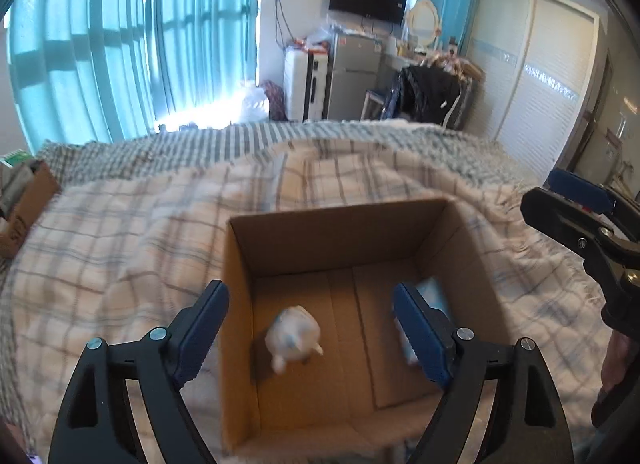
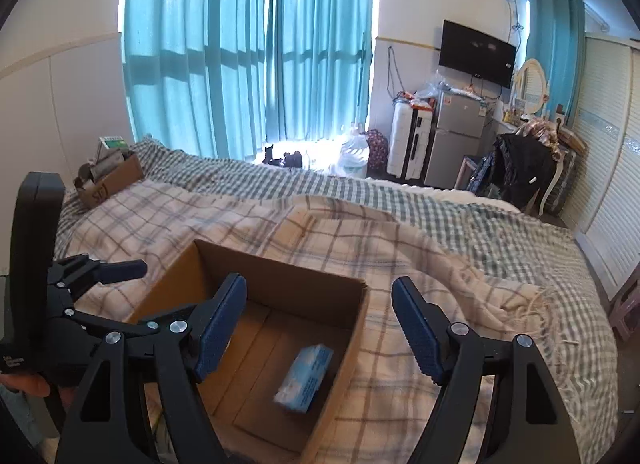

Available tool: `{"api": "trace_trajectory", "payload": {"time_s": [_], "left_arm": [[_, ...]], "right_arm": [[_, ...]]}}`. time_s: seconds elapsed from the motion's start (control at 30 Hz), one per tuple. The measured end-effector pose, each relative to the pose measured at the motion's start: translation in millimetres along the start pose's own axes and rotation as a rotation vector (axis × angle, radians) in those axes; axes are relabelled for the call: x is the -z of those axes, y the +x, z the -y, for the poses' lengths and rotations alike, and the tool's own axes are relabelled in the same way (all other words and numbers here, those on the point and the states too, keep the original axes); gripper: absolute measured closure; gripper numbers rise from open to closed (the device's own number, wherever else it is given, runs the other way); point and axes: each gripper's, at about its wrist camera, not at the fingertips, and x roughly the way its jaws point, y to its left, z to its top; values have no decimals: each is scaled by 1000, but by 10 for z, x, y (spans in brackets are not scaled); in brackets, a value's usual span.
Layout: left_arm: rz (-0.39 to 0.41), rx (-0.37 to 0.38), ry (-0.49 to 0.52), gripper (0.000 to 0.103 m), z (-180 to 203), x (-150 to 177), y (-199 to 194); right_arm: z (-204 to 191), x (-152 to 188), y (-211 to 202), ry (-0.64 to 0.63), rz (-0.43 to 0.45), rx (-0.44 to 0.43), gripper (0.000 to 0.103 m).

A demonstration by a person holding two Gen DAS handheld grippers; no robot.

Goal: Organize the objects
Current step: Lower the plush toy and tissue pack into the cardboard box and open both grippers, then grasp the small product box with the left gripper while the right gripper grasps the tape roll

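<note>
An open cardboard box (image 1: 320,232) sits on the plaid blanket of a bed; it also shows in the right wrist view (image 2: 280,284). Inside it lie a blurred white plastic-wrapped item (image 1: 294,336) and a light blue tissue pack (image 2: 306,372), partly hidden behind my left gripper's right finger in the left wrist view (image 1: 434,296). My left gripper (image 1: 310,328) is open and empty above the box. My right gripper (image 2: 320,328) is open and empty over the box's right wall. Each gripper shows at the edge of the other's view: the right one (image 1: 592,220), the left one (image 2: 100,272).
A smaller cardboard box (image 2: 108,180) with packets stands at the bed's far left. Beyond the bed are teal curtains (image 2: 248,56), a white suitcase (image 2: 408,144), a small fridge (image 2: 460,140), a chair with dark clothes (image 2: 520,172) and a wardrobe (image 2: 608,152).
</note>
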Motion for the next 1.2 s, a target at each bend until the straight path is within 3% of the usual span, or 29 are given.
{"api": "trace_trajectory", "payload": {"time_s": [0.23,0.43,0.63,0.8,0.93,1.13,1.17,1.2], "left_arm": [[112,-63,-11,0,-41,-84,-881],[140,-120,-8,0,-49,35,-1388],[172,-184,0,0,-76,422,-1648],[118,-208,-63,0,-82,899,-1421],[59,-198,-85,0,-24,1311,-1054],[-43,-219,-84,0,-45,1599,-705],[-46,-224,-82,0,-49,1633,-689],[-48,-231,-77,0,-56,1673,-685]], "right_arm": [[-90,-144,-920,-9,83,34,28],[-289,-119,-1529,-48,131,23,28],[-493,141,-1856,-74,141,-23,28],[-596,560,-1692,-45,64,-66,28],[-663,863,-1292,-14,-41,-47,28],[-757,1300,-656,8,-236,-88,28],[-773,1399,-548,5,-274,-107,30],[-774,1505,-432,17,-319,-126,37]]}}
